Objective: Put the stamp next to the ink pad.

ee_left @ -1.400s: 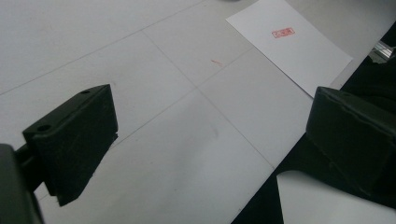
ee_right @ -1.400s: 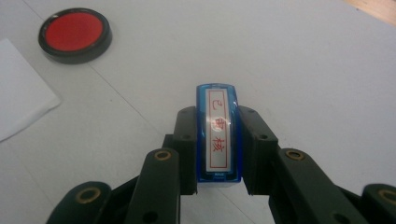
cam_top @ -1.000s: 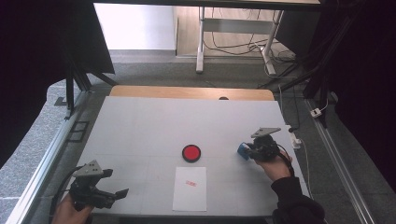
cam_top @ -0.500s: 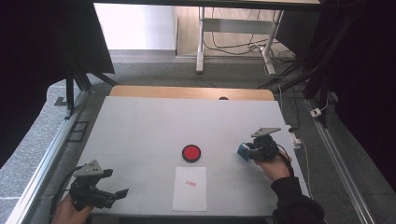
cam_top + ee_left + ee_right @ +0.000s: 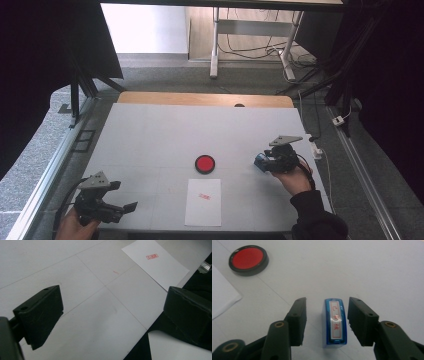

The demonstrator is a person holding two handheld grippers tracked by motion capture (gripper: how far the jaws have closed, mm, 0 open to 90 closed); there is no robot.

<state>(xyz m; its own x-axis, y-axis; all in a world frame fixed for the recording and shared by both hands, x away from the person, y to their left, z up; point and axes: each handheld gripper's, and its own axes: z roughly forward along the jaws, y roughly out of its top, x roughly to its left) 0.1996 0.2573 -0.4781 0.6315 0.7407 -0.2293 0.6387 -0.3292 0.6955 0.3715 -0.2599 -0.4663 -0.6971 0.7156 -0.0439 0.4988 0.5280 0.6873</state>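
In the high view, the left gripper [image 5: 131, 206] sits at about seven o'clock on the white table [image 5: 150, 135], close to the near edge, held in the person's left hand [image 5: 75, 226]. Its jaws stand wide apart with nothing between them; the left gripper view shows bare tabletop in the gap, with the table's edge running under the right-hand jaw.

Moving right, a white sheet of paper [image 5: 203, 202] lies flat at about six o'clock, near the front edge, with a small red stamped mark [image 5: 204, 196] on its upper half. Just beyond it, toward the table's centre, rests a round red ink pad [image 5: 205, 163] in a black rim, apart from the sheet.

Farther right, at about four o'clock, the right gripper [image 5: 259, 162] rests low on the table in the person's right hand [image 5: 292, 178], pointing toward nine o'clock. Its jaws have just been opening. In the right gripper view the blue stamp [image 5: 334, 323] stands on the table between the two black jaws, with a visible gap on each side, so the pads do not press on it. The stamp's lettered face is turned upward. The ink pad appears at eleven o'clock in that view, well apart from the stamp.
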